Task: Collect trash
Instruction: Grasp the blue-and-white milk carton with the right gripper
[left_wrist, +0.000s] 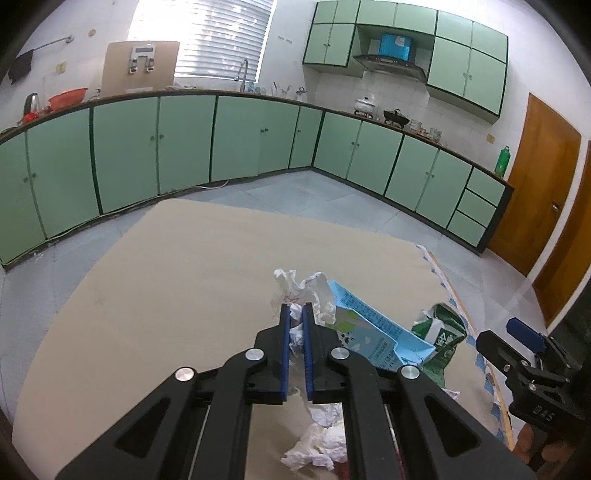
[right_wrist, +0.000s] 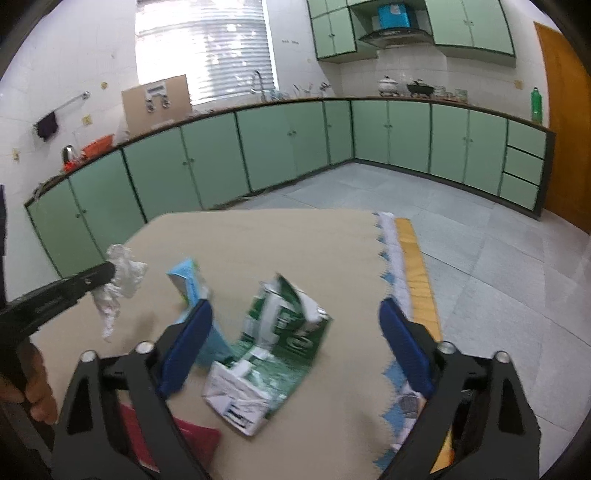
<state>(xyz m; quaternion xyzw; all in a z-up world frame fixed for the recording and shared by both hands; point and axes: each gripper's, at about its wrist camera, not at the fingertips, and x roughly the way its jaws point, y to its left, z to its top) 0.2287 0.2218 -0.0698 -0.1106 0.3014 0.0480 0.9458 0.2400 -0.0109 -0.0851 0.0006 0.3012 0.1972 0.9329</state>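
My left gripper (left_wrist: 296, 309) is shut on a crumpled white tissue (left_wrist: 303, 291) and holds it above the beige table (left_wrist: 166, 280); it also shows in the right wrist view (right_wrist: 107, 275) with the tissue (right_wrist: 122, 280) hanging from its tip. A light blue milk carton (left_wrist: 373, 328) lies just right of it, also seen in the right wrist view (right_wrist: 188, 284). A crushed green and white carton (right_wrist: 273, 339) lies on the table between the fingers of my open right gripper (right_wrist: 297, 314), which hovers over it. That carton also shows in the left wrist view (left_wrist: 441, 330).
More white tissue (left_wrist: 321, 439) hangs below my left gripper. A red object (right_wrist: 192, 439) lies at the table's near edge. A patterned cloth and yellow strip (right_wrist: 413, 266) run along the table's right edge. Green kitchen cabinets (left_wrist: 184, 140) stand beyond the table.
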